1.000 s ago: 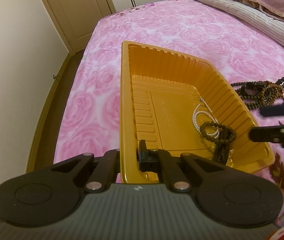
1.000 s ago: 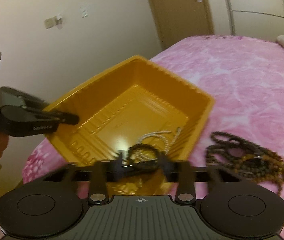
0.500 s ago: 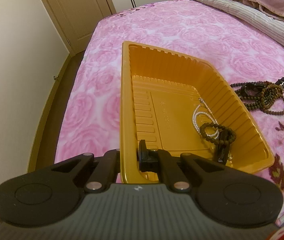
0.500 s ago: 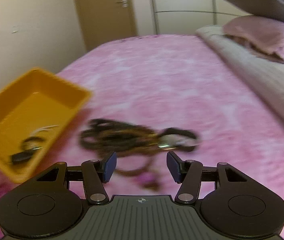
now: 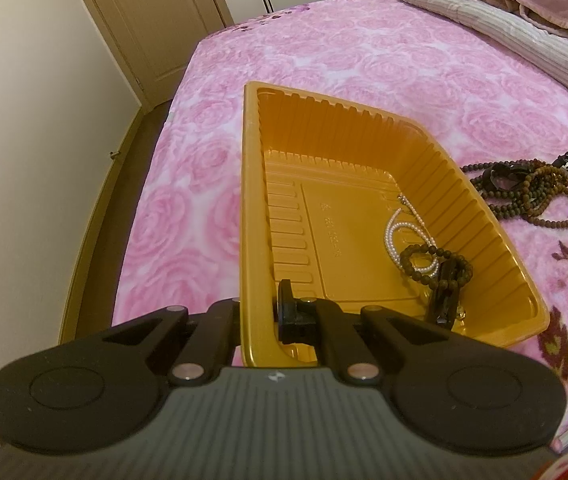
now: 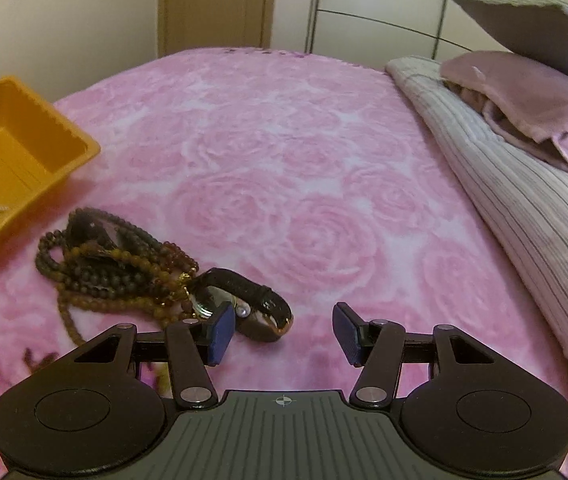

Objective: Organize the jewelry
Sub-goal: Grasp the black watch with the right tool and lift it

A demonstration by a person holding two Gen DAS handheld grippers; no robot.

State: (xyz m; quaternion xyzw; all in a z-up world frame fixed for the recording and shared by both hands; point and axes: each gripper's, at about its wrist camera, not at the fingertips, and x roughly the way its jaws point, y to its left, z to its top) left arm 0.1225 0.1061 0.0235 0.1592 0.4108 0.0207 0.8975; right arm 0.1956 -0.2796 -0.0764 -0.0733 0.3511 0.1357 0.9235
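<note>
My left gripper is shut on the near left wall of the orange tray. In the tray lie a white pearl string and a dark bead bracelet. A heap of dark and brown bead necklaces lies on the pink bedspread to the tray's right; it also shows in the right wrist view. A black wristwatch lies at the heap's right end. My right gripper is open and empty just above the bed, its left finger next to the watch.
The pink rose bedspread covers the bed. A striped blanket and pillows lie along the right. The tray's corner shows at the left. A wall and door stand past the bed's left edge.
My right gripper left the tray, opened with the dark bracelet left inside, and swung right to the heap and watch. The left gripper kept hold of the tray.
</note>
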